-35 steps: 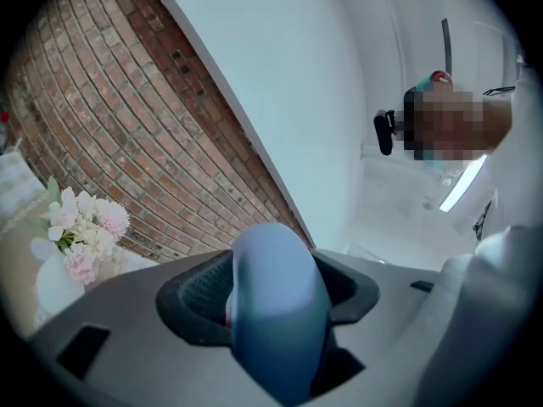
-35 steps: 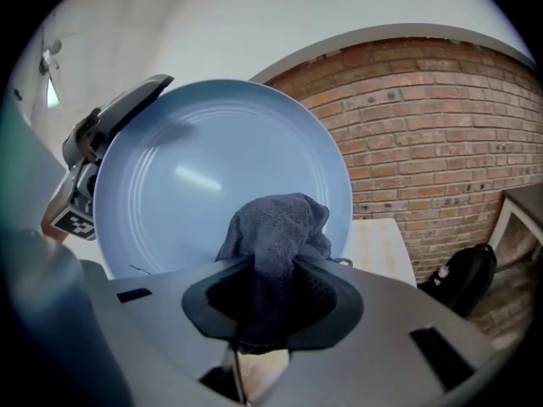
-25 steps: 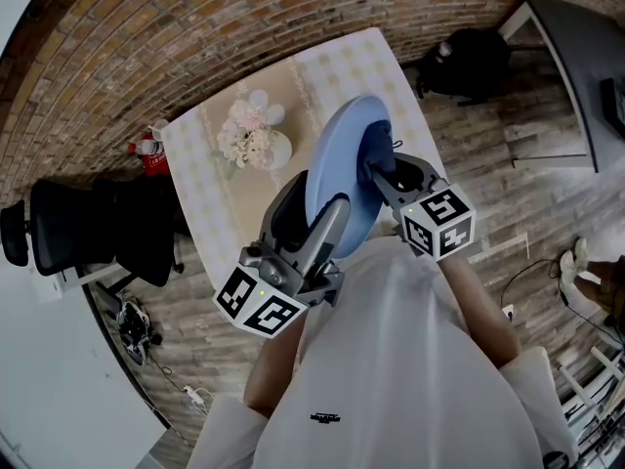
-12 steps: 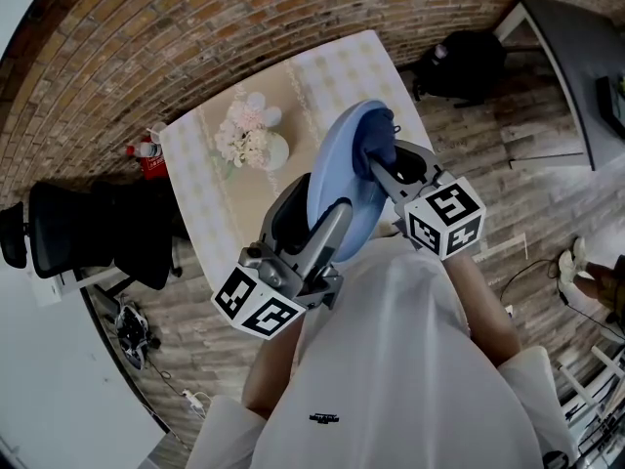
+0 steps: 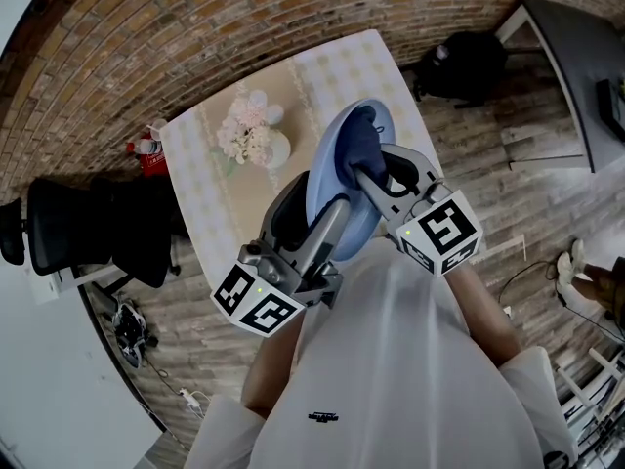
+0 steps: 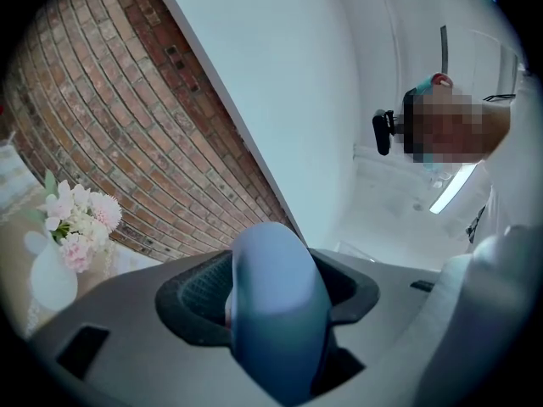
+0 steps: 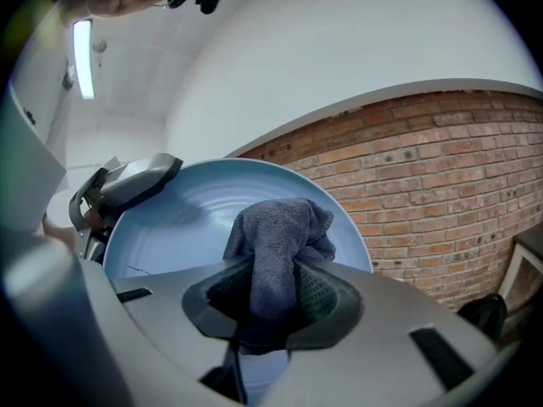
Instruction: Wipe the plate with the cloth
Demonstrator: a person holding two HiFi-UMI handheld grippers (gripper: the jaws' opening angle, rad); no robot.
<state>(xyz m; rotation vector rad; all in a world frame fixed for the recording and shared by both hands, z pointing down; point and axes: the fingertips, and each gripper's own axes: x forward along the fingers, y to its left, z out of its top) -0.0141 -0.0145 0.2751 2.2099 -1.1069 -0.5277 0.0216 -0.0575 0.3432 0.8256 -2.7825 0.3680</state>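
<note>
I hold a pale blue plate (image 5: 337, 179) on edge above the table. My left gripper (image 5: 317, 225) is shut on its near rim; in the left gripper view the plate's rim (image 6: 276, 308) fills the gap between the jaws. My right gripper (image 5: 366, 176) is shut on a dark blue-grey cloth (image 5: 359, 145), which is pressed against the plate's right face, near its upper part. In the right gripper view the cloth (image 7: 276, 248) bunches out of the jaws onto the plate (image 7: 182, 219), with the left gripper (image 7: 127, 185) clamped at the plate's left rim.
Below the plate is a table with a pale checked cloth (image 5: 210, 198). A white vase of pink and white flowers (image 5: 252, 137) stands on it, left of the plate; the flowers (image 6: 72, 223) also appear in the left gripper view. A brick wall (image 5: 195, 27) lies beyond. A black chair (image 5: 93, 233) stands left.
My right gripper has drawn the cloth across the plate's face, up toward the top rim and then back down and left. The plate and left gripper have stayed about where they were.
</note>
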